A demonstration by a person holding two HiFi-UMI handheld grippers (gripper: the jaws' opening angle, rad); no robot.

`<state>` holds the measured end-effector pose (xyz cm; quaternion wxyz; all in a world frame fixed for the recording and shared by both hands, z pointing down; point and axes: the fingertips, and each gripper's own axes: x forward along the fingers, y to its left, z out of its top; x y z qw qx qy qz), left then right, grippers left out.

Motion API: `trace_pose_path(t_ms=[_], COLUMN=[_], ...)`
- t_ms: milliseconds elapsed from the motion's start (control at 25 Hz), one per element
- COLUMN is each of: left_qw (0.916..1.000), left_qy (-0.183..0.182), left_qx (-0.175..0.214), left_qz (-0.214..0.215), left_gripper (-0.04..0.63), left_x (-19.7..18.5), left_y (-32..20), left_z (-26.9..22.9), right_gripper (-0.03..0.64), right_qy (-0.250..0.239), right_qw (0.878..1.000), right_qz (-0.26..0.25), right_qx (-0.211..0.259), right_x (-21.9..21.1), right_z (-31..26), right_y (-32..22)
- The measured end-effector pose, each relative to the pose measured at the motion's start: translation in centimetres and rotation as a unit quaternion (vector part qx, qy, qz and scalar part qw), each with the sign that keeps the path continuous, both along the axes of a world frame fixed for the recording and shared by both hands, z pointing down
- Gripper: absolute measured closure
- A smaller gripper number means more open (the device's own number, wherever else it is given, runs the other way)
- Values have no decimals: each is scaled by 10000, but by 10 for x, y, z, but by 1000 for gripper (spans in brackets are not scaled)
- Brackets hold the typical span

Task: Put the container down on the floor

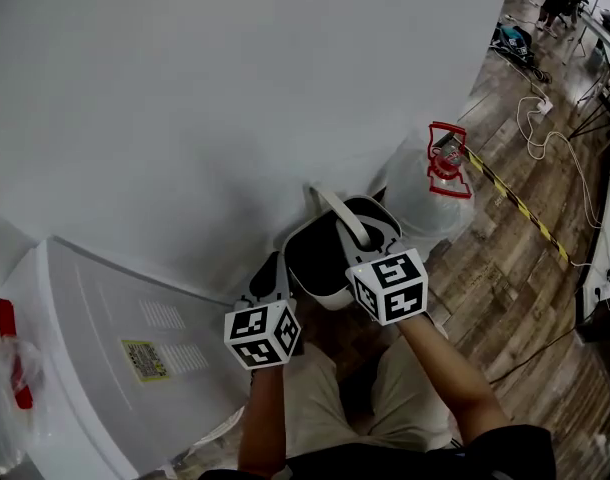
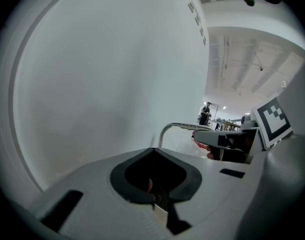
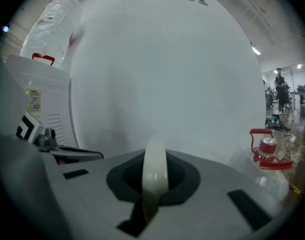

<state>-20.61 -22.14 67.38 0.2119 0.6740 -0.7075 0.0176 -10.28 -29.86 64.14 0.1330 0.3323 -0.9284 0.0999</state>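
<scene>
A white container (image 1: 330, 296) with a dark inside hangs in front of my knees, above the wooden floor. Its pale bail handle (image 1: 337, 213) arches up over the opening. My right gripper (image 1: 357, 246) is shut on that handle, and in the right gripper view the handle strap (image 3: 155, 176) runs straight into the right gripper (image 3: 153, 194). My left gripper (image 1: 275, 273) reaches the container's left rim and looks shut on it. In the left gripper view the handle (image 2: 175, 126) arcs ahead toward the right gripper (image 2: 220, 140). There the left gripper (image 2: 153, 184) hides the rim.
A broad white wall (image 1: 235, 88) rises just ahead. A large clear water bottle with a red carry handle (image 1: 445, 168) stands right of the container. A white appliance (image 1: 115, 358) stands at the left. Yellow-black tape (image 1: 515, 203) and cables (image 1: 545, 138) cross the wooden floor.
</scene>
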Motion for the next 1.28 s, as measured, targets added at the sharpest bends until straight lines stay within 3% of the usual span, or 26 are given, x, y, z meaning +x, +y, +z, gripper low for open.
trace_pose_path(t_ms=[680, 1280], left_qw=[9997, 9987], left_qy=[63, 259], left_qx=[67, -140], left_qz=[237, 421], left_gripper=[583, 583], left_x=[-1, 5], left_y=[-9, -4], left_z=[52, 76], right_gripper=[586, 586], right_qy=[75, 641], right_qw=[9999, 9967], right_qz=[81, 67], right_qx=[-11, -495], right_x=[-10, -27], right_z=[58, 119], right_y=[-5, -1])
